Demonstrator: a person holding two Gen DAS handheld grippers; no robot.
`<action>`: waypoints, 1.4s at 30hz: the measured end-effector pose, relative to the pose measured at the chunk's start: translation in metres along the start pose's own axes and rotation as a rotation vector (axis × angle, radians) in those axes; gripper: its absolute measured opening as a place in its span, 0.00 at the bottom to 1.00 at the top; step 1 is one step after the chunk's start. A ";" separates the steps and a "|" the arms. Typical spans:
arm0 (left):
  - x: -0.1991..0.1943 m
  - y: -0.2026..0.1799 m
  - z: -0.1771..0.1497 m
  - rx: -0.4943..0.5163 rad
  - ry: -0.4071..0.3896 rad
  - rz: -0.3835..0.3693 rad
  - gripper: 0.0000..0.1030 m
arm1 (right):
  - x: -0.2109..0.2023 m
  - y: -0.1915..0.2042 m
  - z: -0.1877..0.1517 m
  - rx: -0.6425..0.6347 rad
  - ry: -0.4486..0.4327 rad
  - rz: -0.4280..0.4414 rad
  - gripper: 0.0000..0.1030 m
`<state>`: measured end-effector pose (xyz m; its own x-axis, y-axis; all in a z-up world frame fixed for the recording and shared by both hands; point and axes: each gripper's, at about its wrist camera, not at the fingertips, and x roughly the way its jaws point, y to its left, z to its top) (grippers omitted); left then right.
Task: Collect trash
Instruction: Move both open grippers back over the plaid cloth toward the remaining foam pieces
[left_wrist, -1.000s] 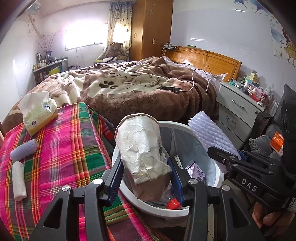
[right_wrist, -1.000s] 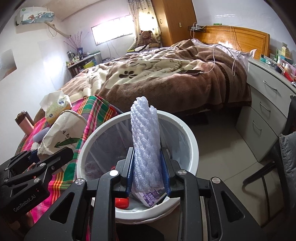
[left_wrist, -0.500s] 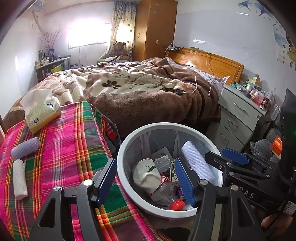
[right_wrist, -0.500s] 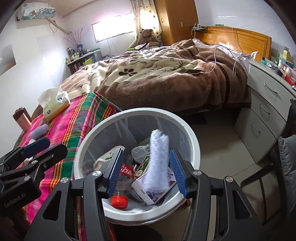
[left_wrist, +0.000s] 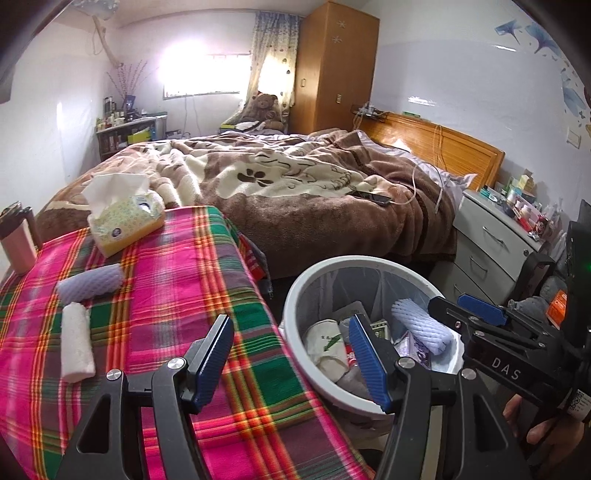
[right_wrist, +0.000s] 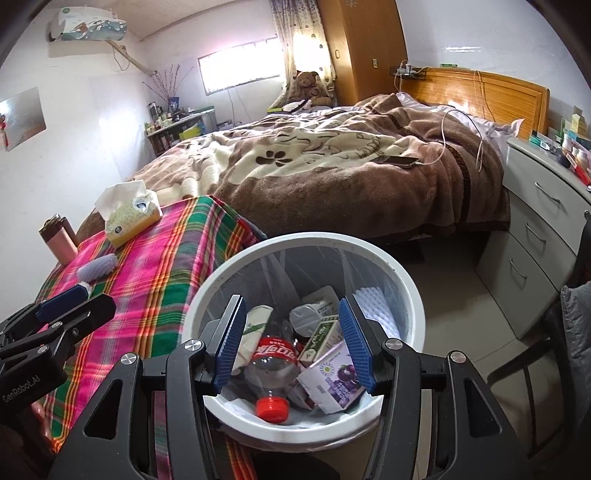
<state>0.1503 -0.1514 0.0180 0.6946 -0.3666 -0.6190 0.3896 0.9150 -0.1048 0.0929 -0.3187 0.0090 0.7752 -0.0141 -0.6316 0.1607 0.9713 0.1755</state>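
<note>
With both tools empty, I judge the step in hand to be the reach for the next piece of trash on the table. Left gripper (left_wrist: 291, 354): jaws spread wide, nothing between them, poised over the near table edge beside the bin (left_wrist: 295, 295). Right gripper (right_wrist: 291, 339): jaws equally wide, nothing held, hanging over the bin (right_wrist: 413, 295) mouth. Bin contents noted: bottle (right_wrist: 273, 365), purple carton (right_wrist: 328, 376), foam sleeve (right_wrist: 373, 306), paper bag (left_wrist: 323, 343).

Remaining trash, by my judgement, is 2 items on the plaid cloth (left_wrist: 166, 295): a white roll (left_wrist: 75, 341) nearer, and a lilac foam net (left_wrist: 90, 282) just beyond it, apart from each other. Further back stand a tissue box (left_wrist: 125, 218) and a flask (left_wrist: 16, 240); I would leave both.

Recommendation: take the white roll with the left tool. Turn the jaws across its short axis, lower until the pads straddle its middle, then close gently, as it looks soft. Avoid pinching the cloth. Keep the right tool away from the bin rim.
</note>
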 end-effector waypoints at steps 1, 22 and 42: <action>-0.002 0.003 0.000 -0.006 -0.002 0.007 0.62 | -0.001 0.001 0.000 -0.001 -0.004 0.004 0.52; -0.034 0.095 -0.018 -0.108 -0.023 0.191 0.62 | 0.016 0.075 0.008 -0.133 -0.024 0.146 0.52; -0.012 0.200 -0.038 -0.284 0.064 0.346 0.67 | 0.064 0.161 0.014 -0.334 0.042 0.283 0.52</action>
<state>0.1972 0.0427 -0.0250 0.7122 -0.0279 -0.7014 -0.0464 0.9952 -0.0867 0.1771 -0.1663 0.0079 0.7338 0.2663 -0.6250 -0.2663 0.9591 0.0960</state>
